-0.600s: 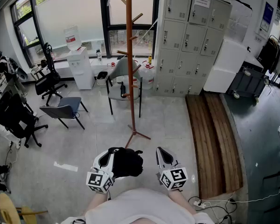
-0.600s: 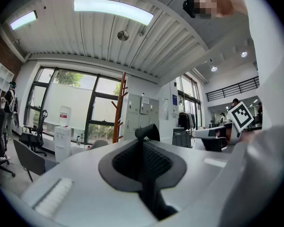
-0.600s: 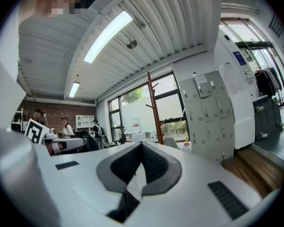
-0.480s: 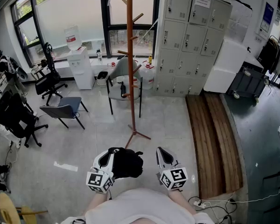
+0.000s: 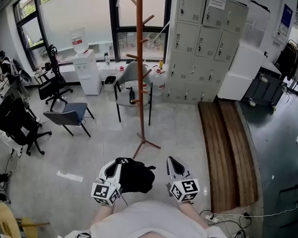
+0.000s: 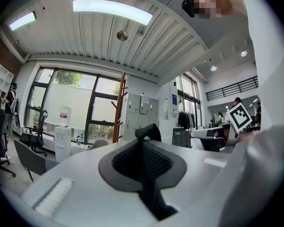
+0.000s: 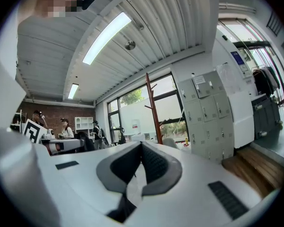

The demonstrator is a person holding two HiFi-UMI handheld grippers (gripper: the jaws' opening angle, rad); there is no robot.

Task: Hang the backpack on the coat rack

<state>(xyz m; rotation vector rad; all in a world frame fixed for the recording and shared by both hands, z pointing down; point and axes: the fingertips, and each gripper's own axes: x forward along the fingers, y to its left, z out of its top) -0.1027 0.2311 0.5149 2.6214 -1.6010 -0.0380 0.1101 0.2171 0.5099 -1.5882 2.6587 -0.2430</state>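
Black backpack (image 5: 135, 175) hangs from the clamped left gripper (image 5: 112, 167); the upright wooden coat rack (image 5: 140, 68) stands at twelve o'clock; right gripper (image 5: 173, 164) closed, empty.

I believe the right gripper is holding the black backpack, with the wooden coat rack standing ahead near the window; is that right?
Not quite: it is the left gripper that holds the black backpack, its jaws shut on a strap, as the left gripper view shows. The right gripper carries nothing. The wooden coat rack does stand ahead near the window.
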